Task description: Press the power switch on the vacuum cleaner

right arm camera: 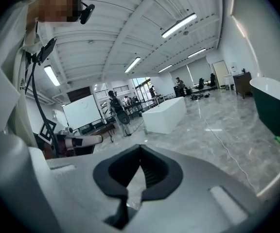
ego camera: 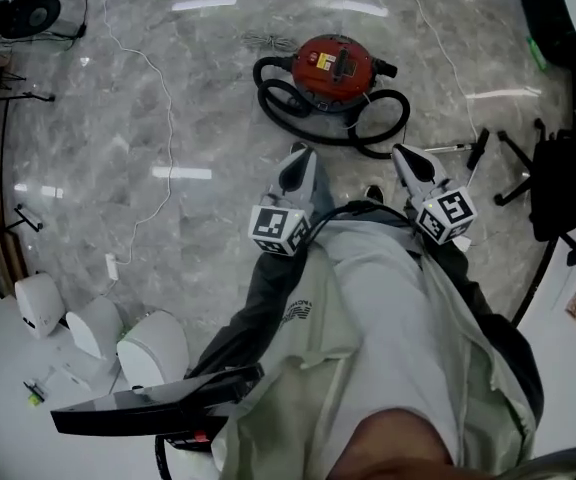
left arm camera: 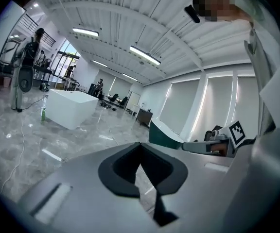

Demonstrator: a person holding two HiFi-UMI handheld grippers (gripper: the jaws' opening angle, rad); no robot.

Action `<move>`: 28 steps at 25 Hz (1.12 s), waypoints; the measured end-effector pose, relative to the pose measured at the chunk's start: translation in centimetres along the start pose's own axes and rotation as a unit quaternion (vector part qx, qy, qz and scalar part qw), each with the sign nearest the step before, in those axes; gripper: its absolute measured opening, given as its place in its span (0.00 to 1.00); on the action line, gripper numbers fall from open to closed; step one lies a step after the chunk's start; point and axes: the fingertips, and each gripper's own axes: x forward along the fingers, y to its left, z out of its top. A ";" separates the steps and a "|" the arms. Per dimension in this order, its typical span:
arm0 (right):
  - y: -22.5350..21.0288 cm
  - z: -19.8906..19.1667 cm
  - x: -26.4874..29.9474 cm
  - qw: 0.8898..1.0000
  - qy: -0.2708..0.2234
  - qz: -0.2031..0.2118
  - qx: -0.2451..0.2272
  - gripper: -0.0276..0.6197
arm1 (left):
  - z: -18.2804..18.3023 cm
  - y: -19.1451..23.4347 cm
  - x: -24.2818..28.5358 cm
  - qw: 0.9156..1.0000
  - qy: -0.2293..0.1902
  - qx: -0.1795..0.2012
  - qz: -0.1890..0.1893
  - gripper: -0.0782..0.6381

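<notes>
The red canister vacuum cleaner (ego camera: 334, 66) sits on the grey marble floor ahead of me, with its black hose (ego camera: 358, 128) coiled around it. A yellow and black panel shows on its top; no switch can be made out. My left gripper (ego camera: 296, 154) and right gripper (ego camera: 400, 154) are held close to my body, side by side, both pointing toward the vacuum and well short of it. Both are shut with nothing between the jaws. In the gripper views the left gripper (left arm camera: 140, 143) and right gripper (right arm camera: 140, 147) face level across the room, and the vacuum is out of their sight.
A thin white cable (ego camera: 166, 138) runs over the floor at the left. A black office chair (ego camera: 560, 183) stands at the right. Rounded white shells (ego camera: 98, 328) lie at lower left, beside a long black part (ego camera: 158, 404). A white tub (left arm camera: 74, 108) stands far off.
</notes>
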 end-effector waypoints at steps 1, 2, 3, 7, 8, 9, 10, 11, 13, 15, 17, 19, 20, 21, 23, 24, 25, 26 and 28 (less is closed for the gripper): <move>0.1 0.4 1.6 1.000 0.000 -0.010 0.008 0.04 | 0.7 1.6 0.7 1.000 0.010 0.002 -0.010 0.11; 0.3 0.8 3.1 1.000 0.002 -0.016 0.014 0.04 | 1.3 3.0 1.4 1.000 0.020 0.002 -0.018 0.11; 0.6 1.0 4.6 1.000 0.006 -0.021 0.017 0.04 | 1.7 4.5 2.0 0.999 0.030 0.001 -0.025 0.11; 1.7 0.9 9.2 0.999 0.011 -0.037 0.033 0.04 | 1.3 9.6 3.7 0.997 0.070 0.003 -0.038 0.11; 1.7 0.7 10.0 0.998 0.010 -0.044 0.036 0.04 | 0.7 10.7 4.2 0.996 0.081 0.005 -0.039 0.11; 1.5 0.3 10.7 0.998 0.011 -0.052 0.039 0.04 | 0.2 11.6 4.7 0.995 0.089 0.006 -0.038 0.11; 1.2 -0.2 11.2 0.997 0.013 -0.060 0.042 0.04 | -0.4 12.4 5.0 0.995 0.097 0.003 -0.035 0.11; 0.9 -0.8 11.8 0.997 0.015 -0.067 0.045 0.04 | -1.0 13.1 5.3 0.994 0.103 -0.001 -0.031 0.11; -0.1 -2.1 12.9 0.995 0.020 -0.079 0.049 0.04 | -2.5 14.1 5.7 0.993 0.117 -0.012 -0.020 0.11; -1.4 -3.3 14.1 0.995 0.025 -0.086 0.055 0.04 | -4.7 14.5 6.6 0.990 0.138 -0.022 -0.018 0.11; -2.8 -5.0 15.1 0.993 0.030 -0.093 0.063 0.04 | -7.3 14.6 7.9 0.987 0.160 -0.012 -0.031 0.11; -4.4 -7.0 16.3 0.992 0.036 -0.099 0.068 0.04 | -9.5 15.0 10.0 0.984 0.173 0.006 -0.045 0.11; -5.5 -7.8 17.1 0.992 0.035 -0.102 0.068 0.04 | -10.3 15.4 11.3 0.984 0.173 0.012 -0.047 0.11; -6.6 -8.6 18.0 0.992 0.032 -0.103 0.066 0.04 | -11.2 16.0 12.6 0.984 0.171 0.015 -0.045 0.11; -8.5 -10.2 19.3 0.992 0.027 -0.109 0.063 0.04 | -13.4 17.1 14.6 0.985 0.169 0.008 -0.032 0.11; -9.1 -11.2 19.6 0.991 0.027 -0.113 0.063 0.04 | -14.8 17.4 15.2 0.985 0.171 0.001 -0.027 0.11; -9.7 -12.2 19.8 0.991 0.028 -0.118 0.064 0.04 | -16.1 17.7 15.8 0.984 0.174 -0.004 -0.022 0.11; -10.3 -13.2 20.0 0.990 0.026 -0.123 0.064 0.04 | -17.3 18.1 16.4 0.984 0.178 -0.007 -0.020 0.11; -11.5 -15.3 20.2 0.989 0.023 -0.130 0.065 0.04 | -19.3 18.7 18.0 0.983 0.182 -0.001 -0.022 0.11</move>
